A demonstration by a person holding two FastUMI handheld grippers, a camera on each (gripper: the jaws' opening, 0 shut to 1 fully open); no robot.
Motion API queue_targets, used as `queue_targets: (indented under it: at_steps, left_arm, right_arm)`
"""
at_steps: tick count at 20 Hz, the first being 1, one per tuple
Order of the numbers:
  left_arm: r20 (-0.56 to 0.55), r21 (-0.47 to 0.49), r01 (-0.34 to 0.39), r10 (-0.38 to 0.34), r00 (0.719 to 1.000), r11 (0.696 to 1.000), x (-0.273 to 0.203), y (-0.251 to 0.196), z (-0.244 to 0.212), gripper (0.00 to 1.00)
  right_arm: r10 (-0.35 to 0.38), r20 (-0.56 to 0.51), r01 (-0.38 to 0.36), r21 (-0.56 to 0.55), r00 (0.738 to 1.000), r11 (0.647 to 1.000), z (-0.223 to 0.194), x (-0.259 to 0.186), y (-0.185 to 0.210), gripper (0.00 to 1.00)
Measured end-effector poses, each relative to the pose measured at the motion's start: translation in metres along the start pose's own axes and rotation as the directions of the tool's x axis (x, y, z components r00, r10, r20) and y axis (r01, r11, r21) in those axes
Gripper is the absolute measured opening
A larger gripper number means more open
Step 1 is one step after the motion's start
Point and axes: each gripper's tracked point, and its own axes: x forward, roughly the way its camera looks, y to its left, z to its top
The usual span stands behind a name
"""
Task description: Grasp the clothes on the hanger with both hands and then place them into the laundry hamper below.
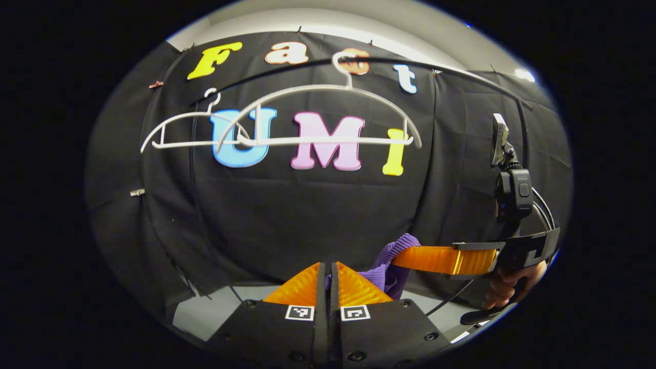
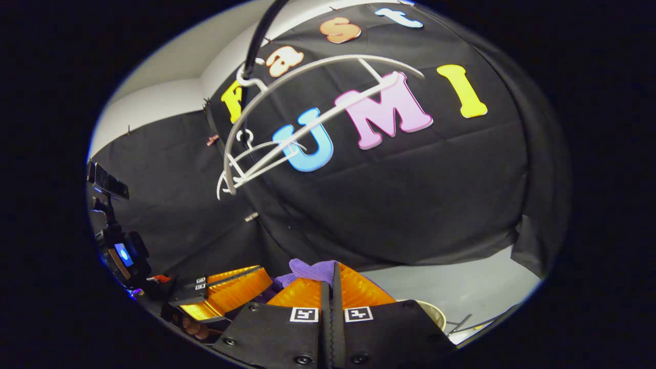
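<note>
Purple garment (image 1: 390, 261) (one) pinched by both closed tools (image 1: 328, 277) (image 2: 333, 279), two bare hangers (image 1: 318, 115) above.

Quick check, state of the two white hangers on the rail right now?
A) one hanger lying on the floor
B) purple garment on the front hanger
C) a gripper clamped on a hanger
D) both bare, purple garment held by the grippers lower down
D: both white hangers hang bare on the rail, while the purple garment sits low between the left gripper and the right gripper.
</note>
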Motion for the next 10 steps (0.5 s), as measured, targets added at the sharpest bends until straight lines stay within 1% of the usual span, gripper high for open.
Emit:
queue_targets:
  at_steps: [3,5,8,10]
  left_arm:
    - [-0.1,0.002,-0.009,0.009,0.995,1.0,0.018,0.003,-0.055,0.05]
    - [-0.166,-0.011,-0.008,0.006,0.986,1.0,0.026,0.002,-0.094,0.05]
    - [-0.276,-0.049,-0.021,0.007,0.961,0.999,0.039,0.002,-0.147,0.05]
    - [-0.346,-0.071,-0.035,0.009,0.938,0.997,0.043,0.006,-0.181,0.05]
  right_arm:
    - [-0.057,-0.097,0.056,-0.019,0.994,0.998,-0.049,0.013,-0.032,0.04]
    - [-0.089,-0.16,0.084,-0.035,0.983,0.996,-0.083,0.018,-0.049,0.04]
    - [-0.14,-0.263,0.131,-0.054,0.955,0.99,-0.133,0.025,-0.071,0.04]
    - [-0.182,-0.323,0.169,-0.068,0.929,0.983,-0.163,0.028,-0.088,0.04]
